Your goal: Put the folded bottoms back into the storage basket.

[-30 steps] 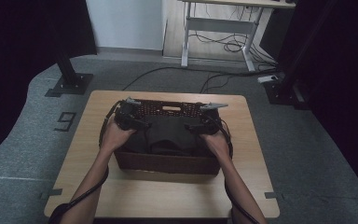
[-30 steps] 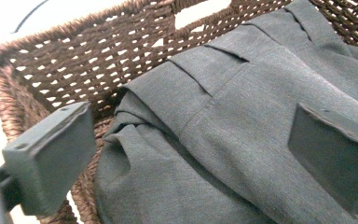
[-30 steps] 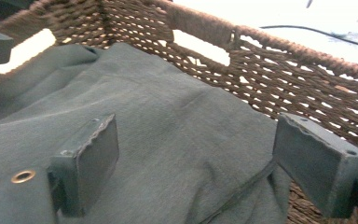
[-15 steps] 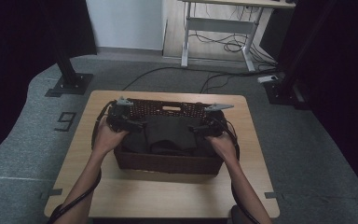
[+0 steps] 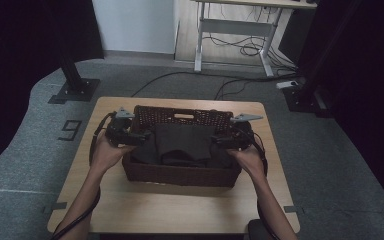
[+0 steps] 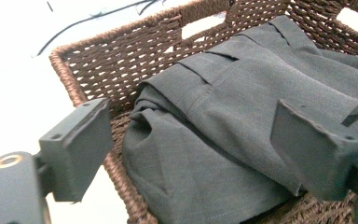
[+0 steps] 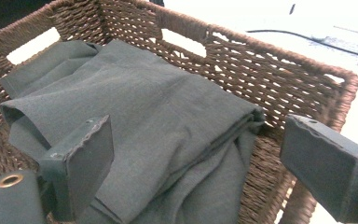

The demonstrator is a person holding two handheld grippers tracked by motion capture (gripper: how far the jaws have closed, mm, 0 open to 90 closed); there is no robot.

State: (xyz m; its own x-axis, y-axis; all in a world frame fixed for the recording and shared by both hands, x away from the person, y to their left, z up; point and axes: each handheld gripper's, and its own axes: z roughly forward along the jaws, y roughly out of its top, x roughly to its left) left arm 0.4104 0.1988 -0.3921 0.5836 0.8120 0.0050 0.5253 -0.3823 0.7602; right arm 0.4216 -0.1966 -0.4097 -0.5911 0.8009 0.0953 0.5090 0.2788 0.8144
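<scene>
A brown wicker basket [image 5: 180,175] stands mid-table with a folded dark grey cloth [image 5: 182,145] inside. My left gripper [image 5: 141,137] hovers at the basket's left end and my right gripper [image 5: 217,141] at its right end. In the left gripper view the left gripper [image 6: 196,149] is open and its jaws have just been closing. One jaw is outside the basket wall [image 6: 88,70] and the other over the cloth [image 6: 223,107], with no pad pressing on either. In the right gripper view the right gripper [image 7: 203,163] is open, straddling the cloth [image 7: 158,121] and the basket rim [image 7: 307,70].
The basket rests on a wooden table [image 5: 180,210] with bare board in front. On the grey floor are a "9" marker [image 5: 70,130], black stand bases [image 5: 75,90] left and right, and a desk with cables [image 5: 235,30] behind.
Both hands have moved apart, from over the middle of the cloth out to the basket's two ends. The cloth lies still in the basket.
</scene>
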